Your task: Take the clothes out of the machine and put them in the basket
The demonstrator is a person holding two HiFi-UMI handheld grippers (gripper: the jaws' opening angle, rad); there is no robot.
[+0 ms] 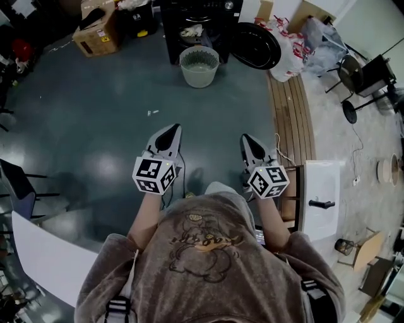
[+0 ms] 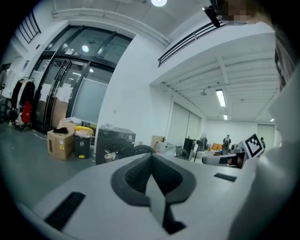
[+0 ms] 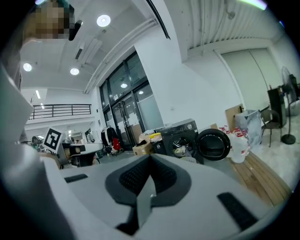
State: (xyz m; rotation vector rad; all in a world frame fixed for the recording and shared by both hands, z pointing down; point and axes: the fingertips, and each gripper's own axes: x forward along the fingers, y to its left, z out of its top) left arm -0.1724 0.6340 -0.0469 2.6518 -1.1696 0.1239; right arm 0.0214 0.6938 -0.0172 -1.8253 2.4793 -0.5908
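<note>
Grey-blue smooth floor fills a big hall with glass doors. At its far edge stands the black front-loading washing machine, with its round dark door swung open to the right. Pale crumpled clothes lie in the drum opening, not yet taken out. Just in front of the machine, on the floor, stands the round pale-green plastic basket; as far as the head view shows, it looks empty.

The person stands well apart from both. The left hand-held gripper and the right hand-held gripper are held out side by side, nearly level. Both have their jaws pressed together with nothing between them.

I judge the task is at its very beginning, the approach. The next move calls for walking up to the machine, opening the jaws of one hand-held gripper and reaching into the drum to pinch the cloth. The cloth is soft and may drag other pieces with it.
</note>
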